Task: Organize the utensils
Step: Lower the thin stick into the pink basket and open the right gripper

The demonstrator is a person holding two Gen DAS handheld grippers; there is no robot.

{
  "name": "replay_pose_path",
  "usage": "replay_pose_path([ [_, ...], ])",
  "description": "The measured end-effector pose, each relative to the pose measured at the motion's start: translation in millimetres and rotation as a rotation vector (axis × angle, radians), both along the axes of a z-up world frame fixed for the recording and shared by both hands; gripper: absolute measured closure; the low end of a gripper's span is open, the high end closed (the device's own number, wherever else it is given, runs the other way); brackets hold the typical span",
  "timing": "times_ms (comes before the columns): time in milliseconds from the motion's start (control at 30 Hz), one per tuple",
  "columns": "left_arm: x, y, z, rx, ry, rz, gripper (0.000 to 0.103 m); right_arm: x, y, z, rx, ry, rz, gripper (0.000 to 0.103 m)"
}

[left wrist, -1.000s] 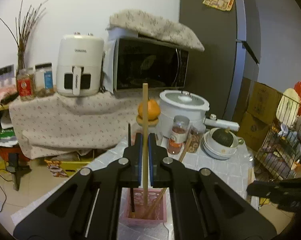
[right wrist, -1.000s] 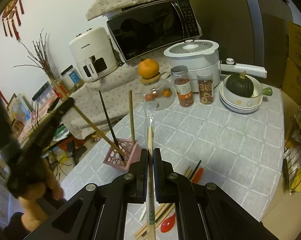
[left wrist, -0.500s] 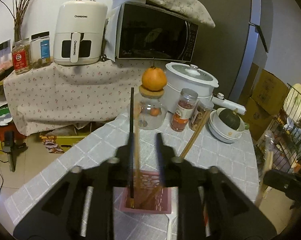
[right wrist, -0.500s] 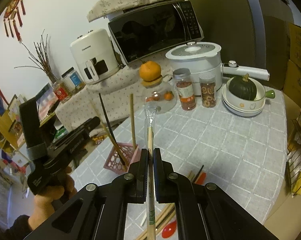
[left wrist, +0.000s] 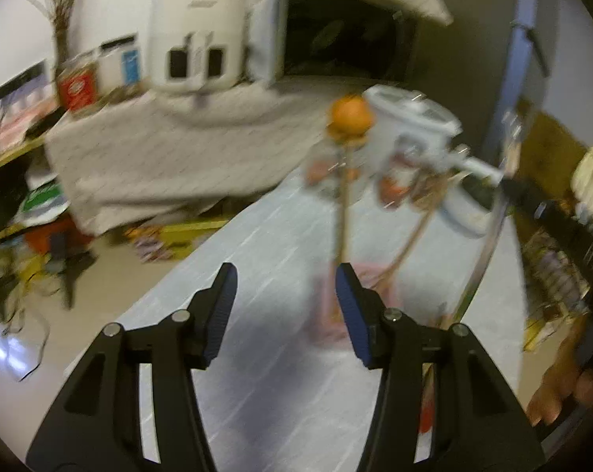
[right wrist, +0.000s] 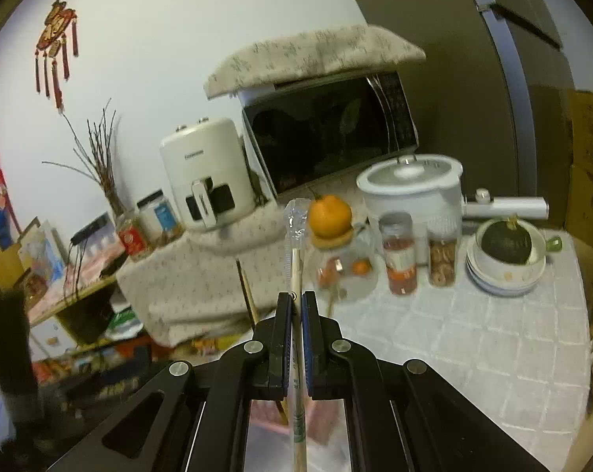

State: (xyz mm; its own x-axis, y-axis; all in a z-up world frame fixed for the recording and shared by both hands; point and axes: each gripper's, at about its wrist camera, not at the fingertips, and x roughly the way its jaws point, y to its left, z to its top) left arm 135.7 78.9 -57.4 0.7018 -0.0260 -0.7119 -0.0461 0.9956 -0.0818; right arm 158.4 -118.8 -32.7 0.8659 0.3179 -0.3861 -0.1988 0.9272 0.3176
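tiled table (right wrist: 493, 338); left claw (left wrist: 284, 299) wide, empty (blurred); right claw (right wrist: 296, 310) pinches wrapped chopsticks (right wrist: 295, 275).

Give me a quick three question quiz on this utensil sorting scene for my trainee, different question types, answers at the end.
1. True or false: the left gripper is clamped on a chopstick.
2. What does the right gripper hold? A) red spoon B) wrapped chopsticks C) orange
3. Fill in: the upright chopsticks stand in the pink ___.

Key: 1 false, its jaws are wide open and empty; 2 B; 3 holder.
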Motion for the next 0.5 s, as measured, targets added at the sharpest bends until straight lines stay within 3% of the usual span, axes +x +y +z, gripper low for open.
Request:
replay_pose_path([
  [200, 3, 38, -20, -0.076, 0.129, 0.102, 0.05, 23, 42, -3, -0.109, -0.071, -0.037, 0.098],
  [500, 4, 37, -23, -0.096, 0.15, 0.096, 0.05, 48, 55, -19, -0.102, -0.082, -0.089, 0.098],
])
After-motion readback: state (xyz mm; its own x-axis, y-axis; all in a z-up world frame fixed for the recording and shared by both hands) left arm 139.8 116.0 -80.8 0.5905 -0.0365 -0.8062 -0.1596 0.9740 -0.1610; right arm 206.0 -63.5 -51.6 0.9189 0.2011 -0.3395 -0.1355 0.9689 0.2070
